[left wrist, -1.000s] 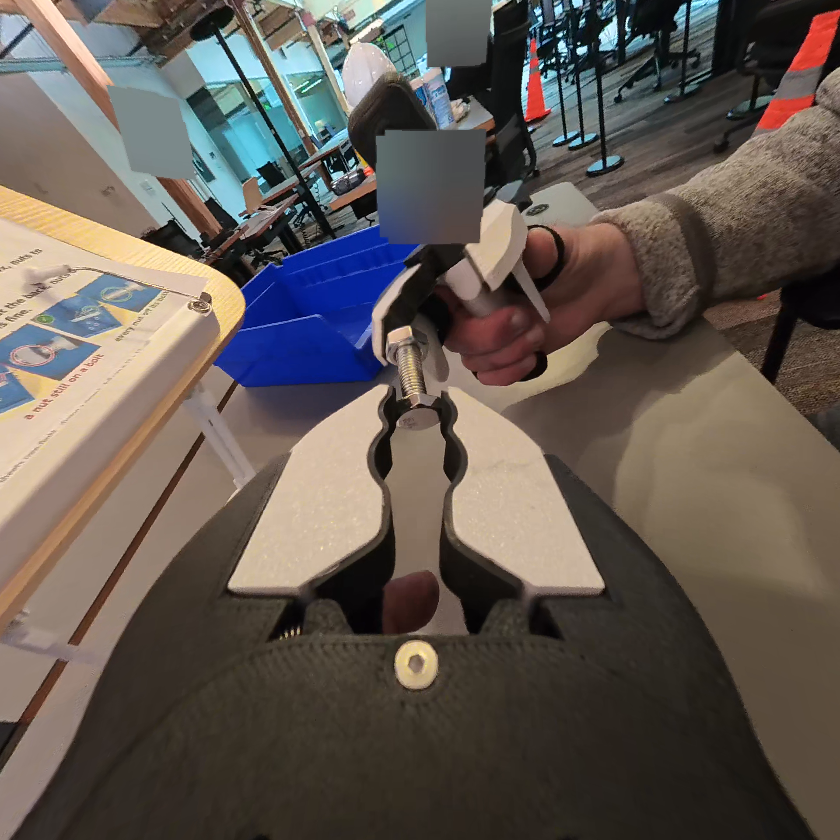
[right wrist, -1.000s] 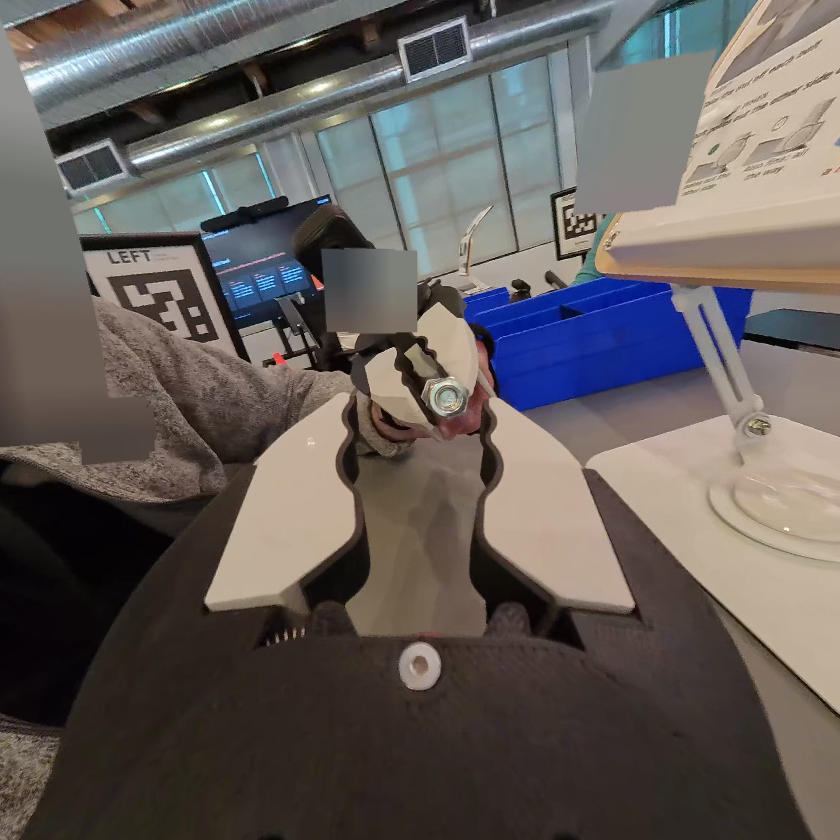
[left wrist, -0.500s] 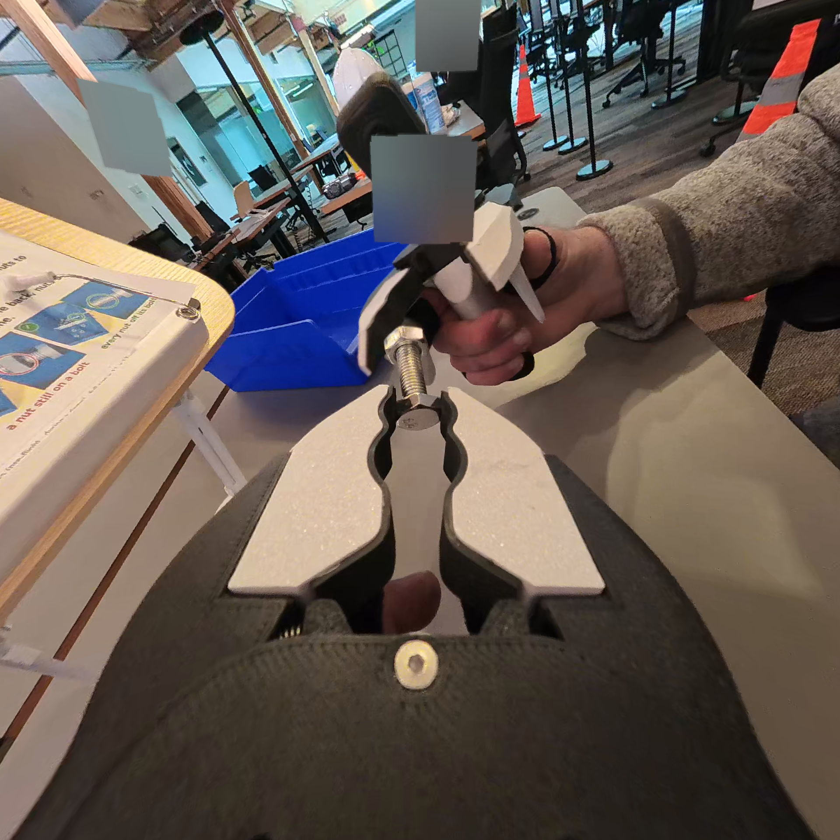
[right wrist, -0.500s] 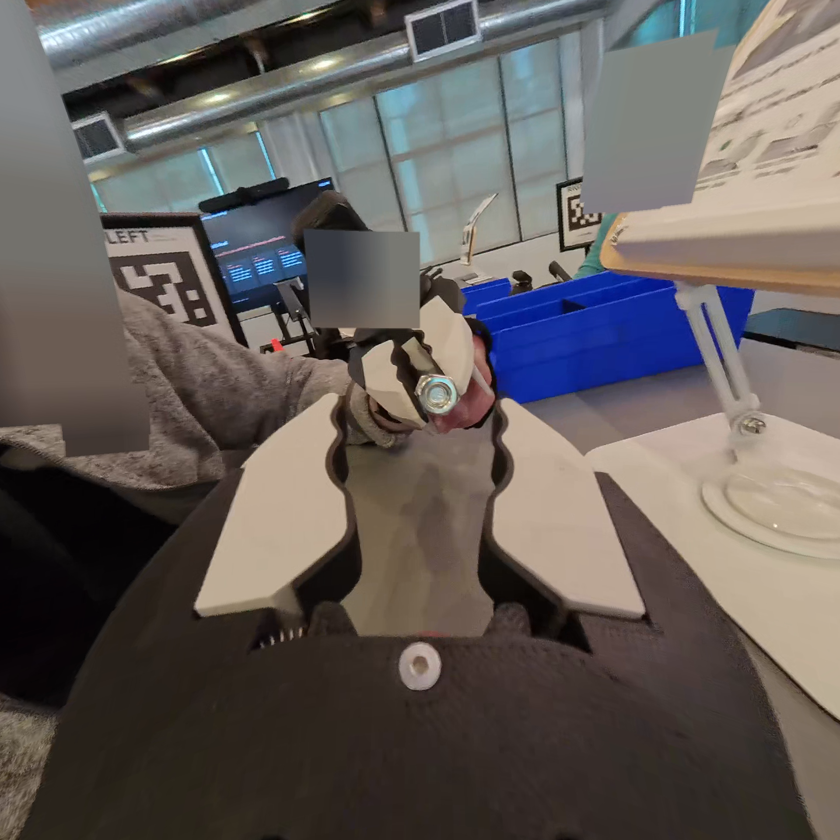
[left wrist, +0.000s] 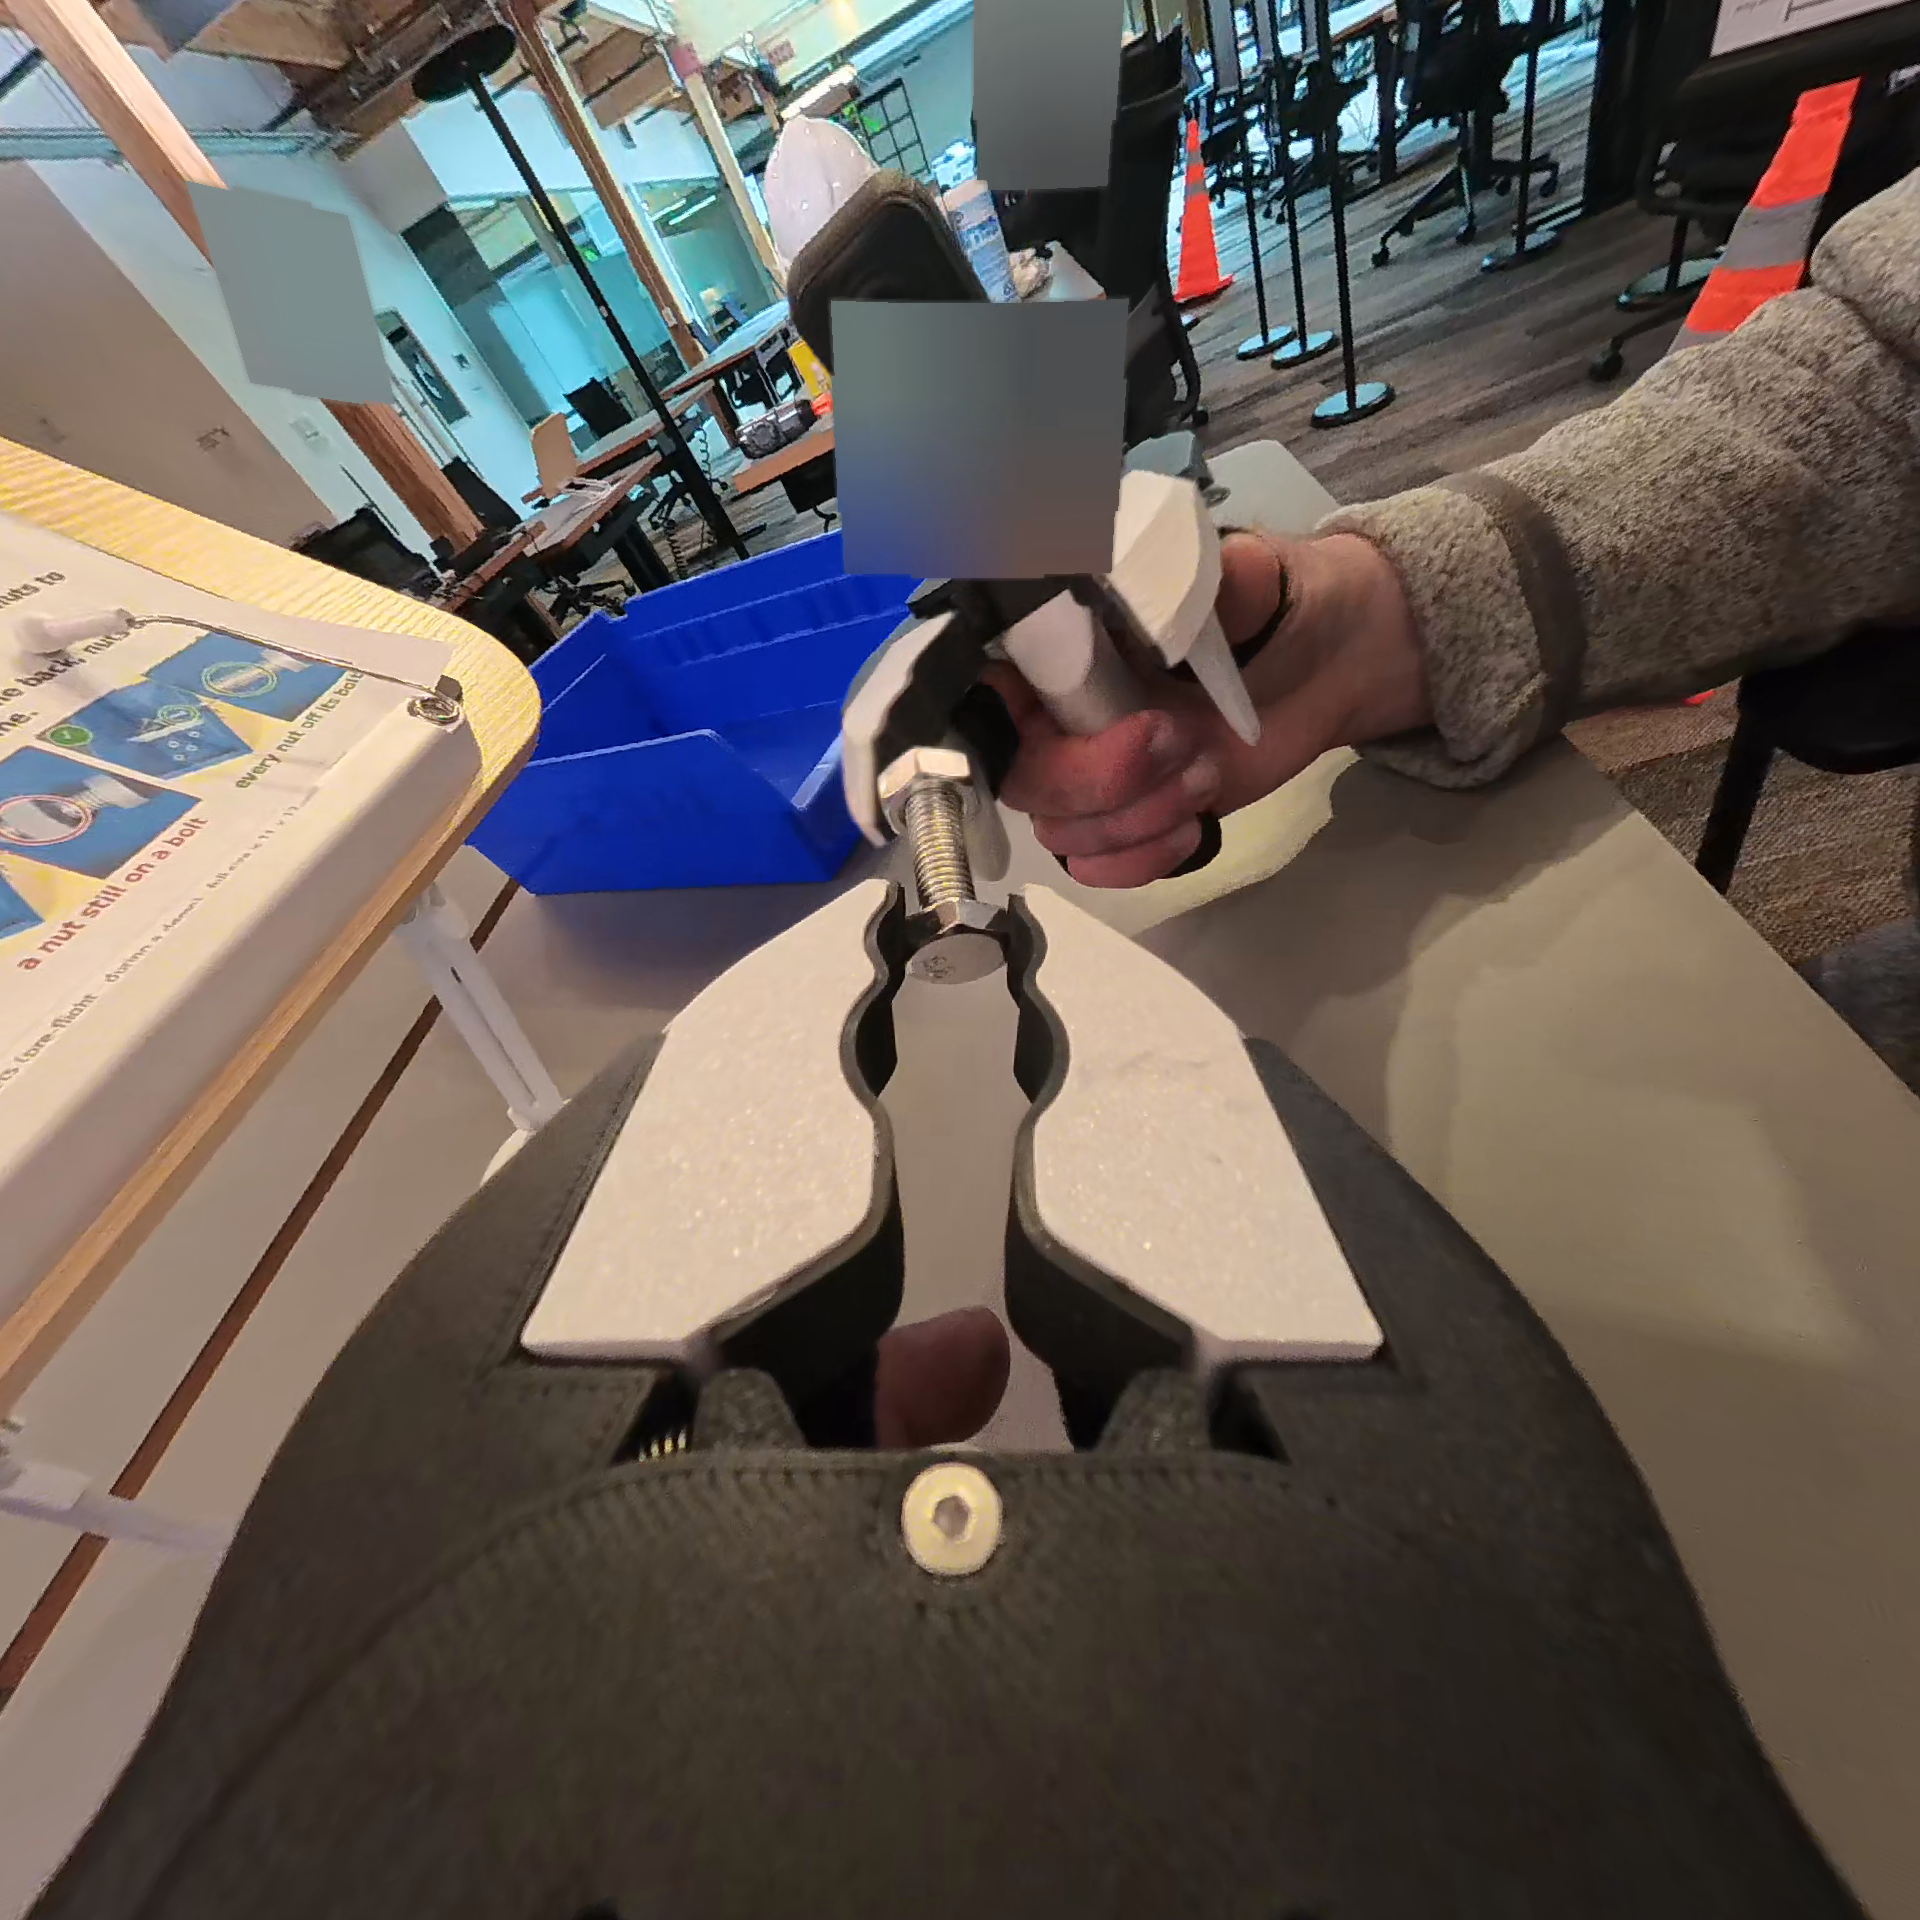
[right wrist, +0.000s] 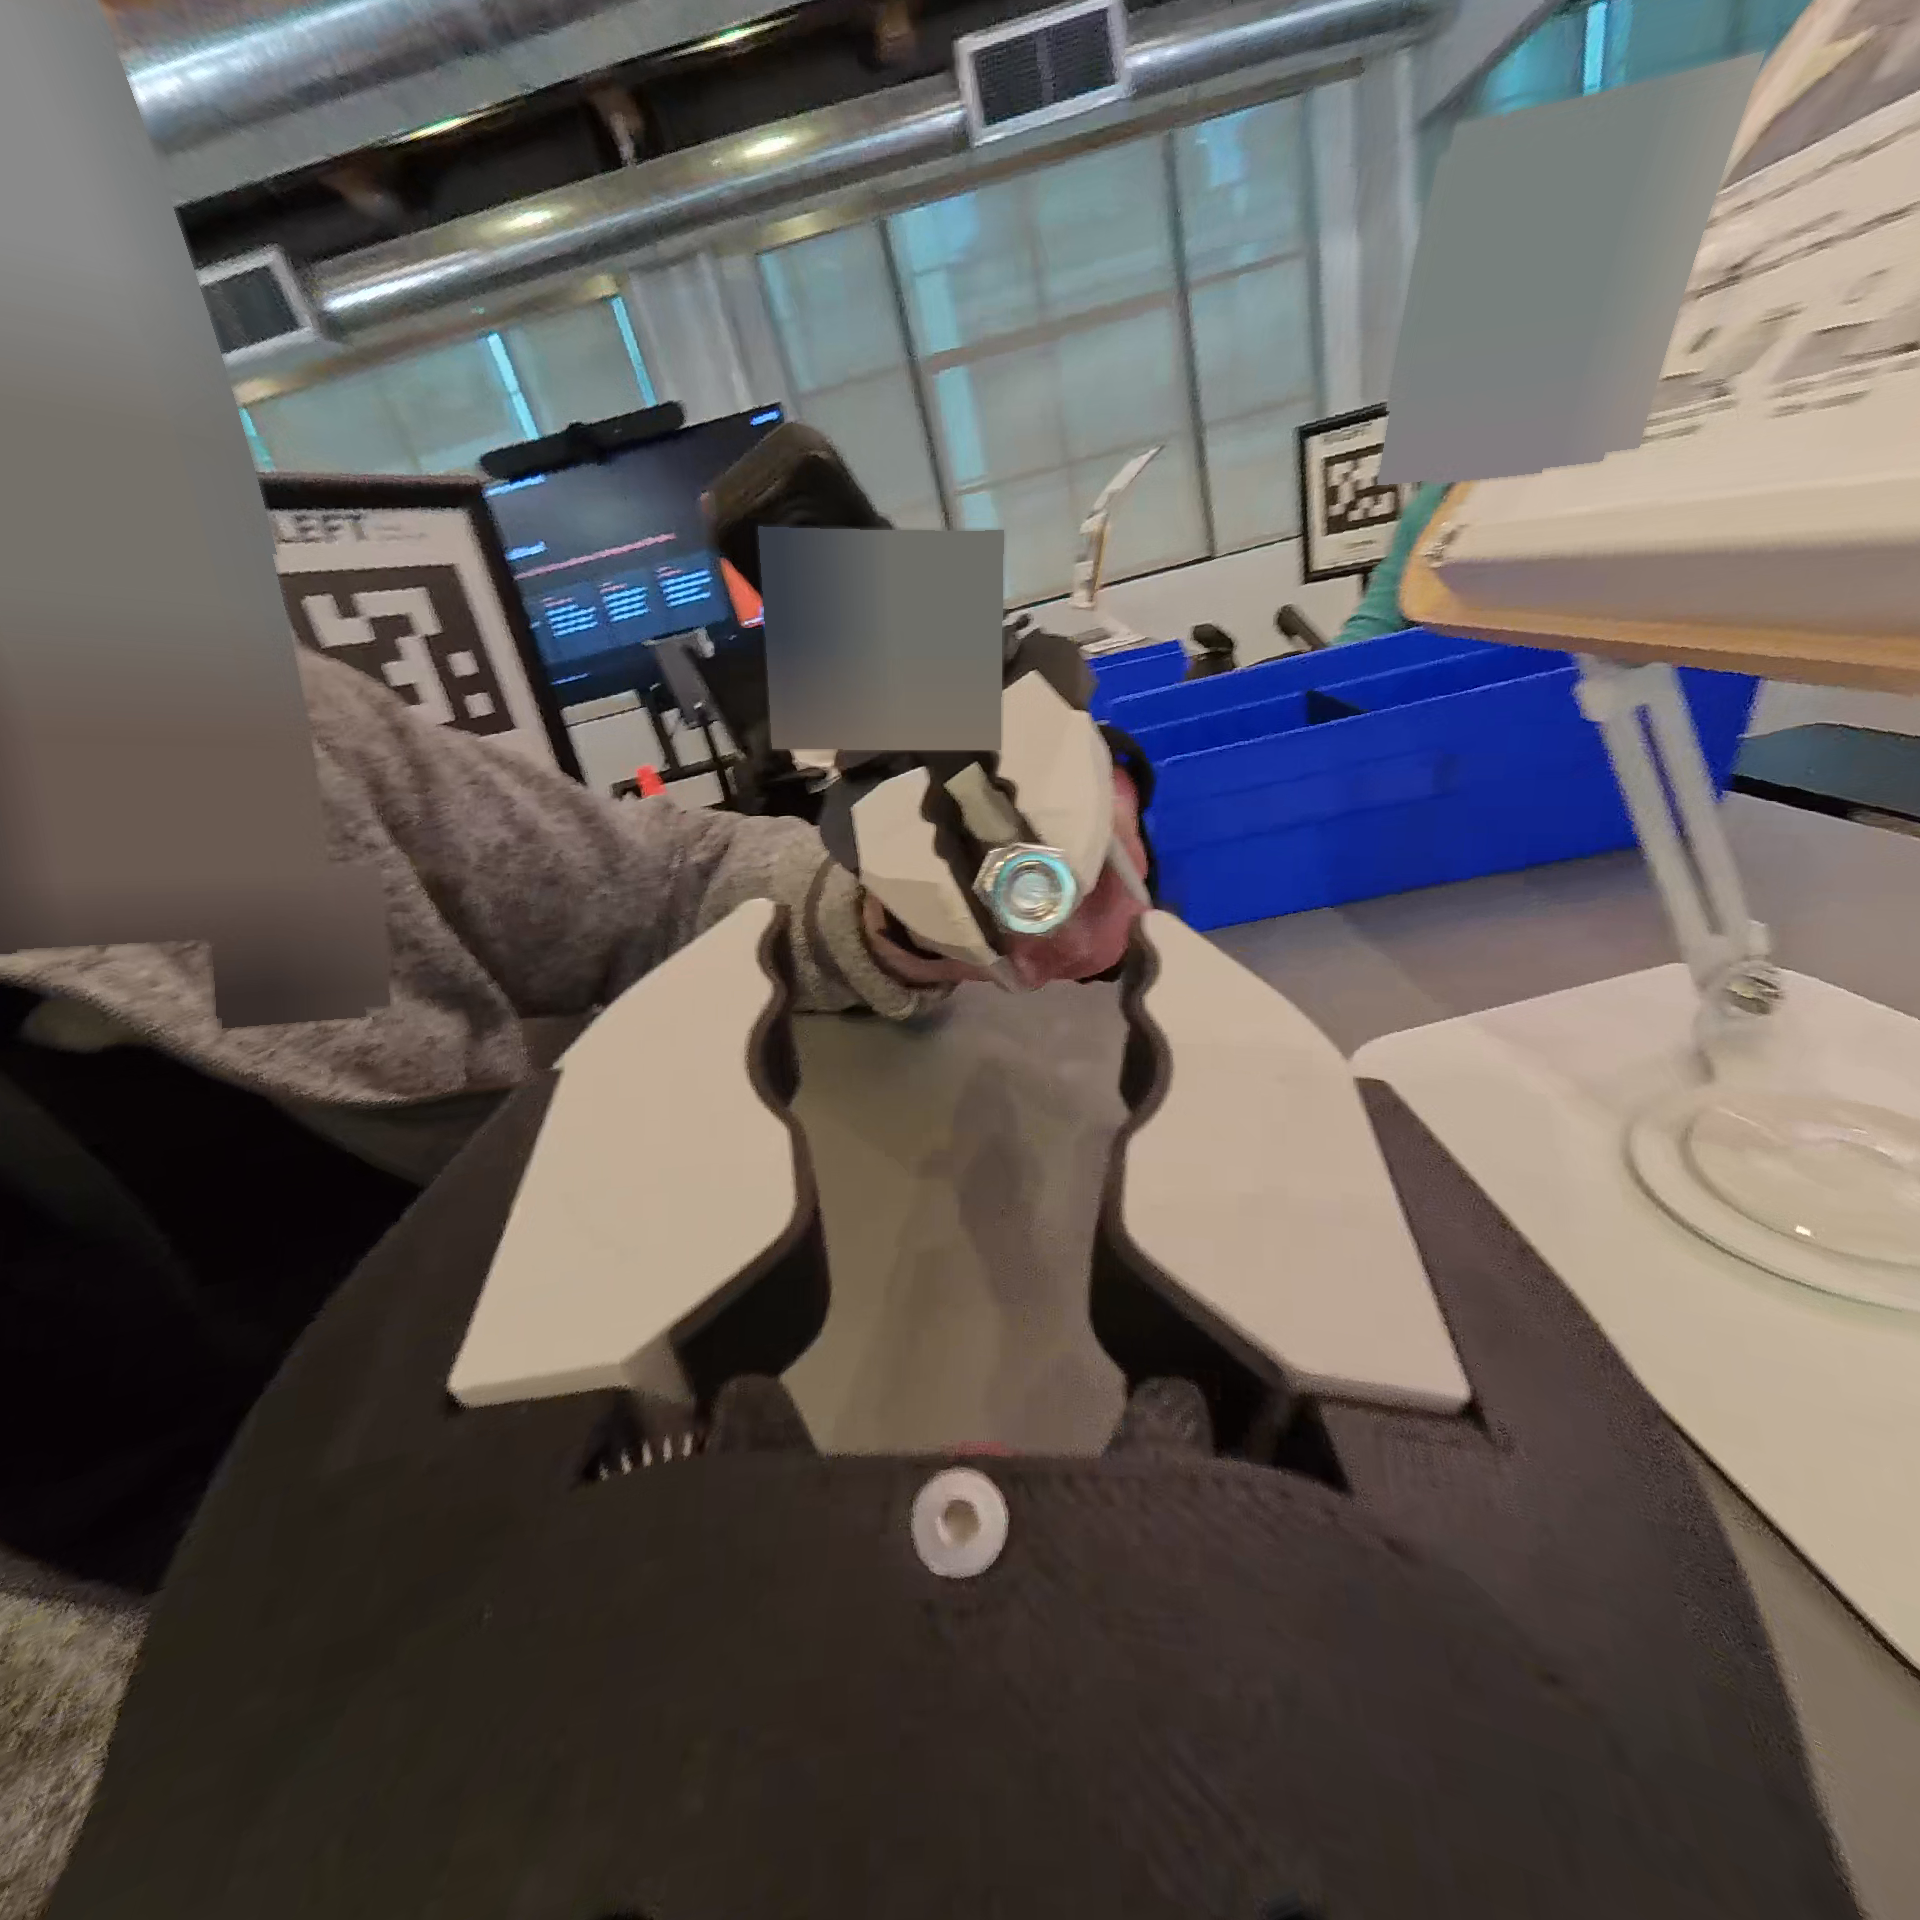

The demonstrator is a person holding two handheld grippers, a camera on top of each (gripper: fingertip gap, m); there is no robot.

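In the left wrist view, the left gripper (left wrist: 954, 935) is clamping the hex head of a steel bolt (left wrist: 940, 844), both fingertips pressing its flats, the shank pointing away above the grey table (left wrist: 1455, 1091). The bolt is looking stiff, hard and smooth, so the flats are offering the surest hold. A nut (left wrist: 923, 774) is sitting at the shank's far end between the right gripper's (left wrist: 925, 769) fingers, which are standing apart around it rather than squeezing. Behind, a blue bin (left wrist: 665, 800) is showing no contents.

In the right wrist view, the right gripper is spreading its fingers wide with nothing between them; the nut (right wrist: 1029, 891) is facing the camera, apparently just beyond the tips, though blur makes this uncertain. The blue bin (right wrist: 1403, 790) has dividers; its contents are hidden.
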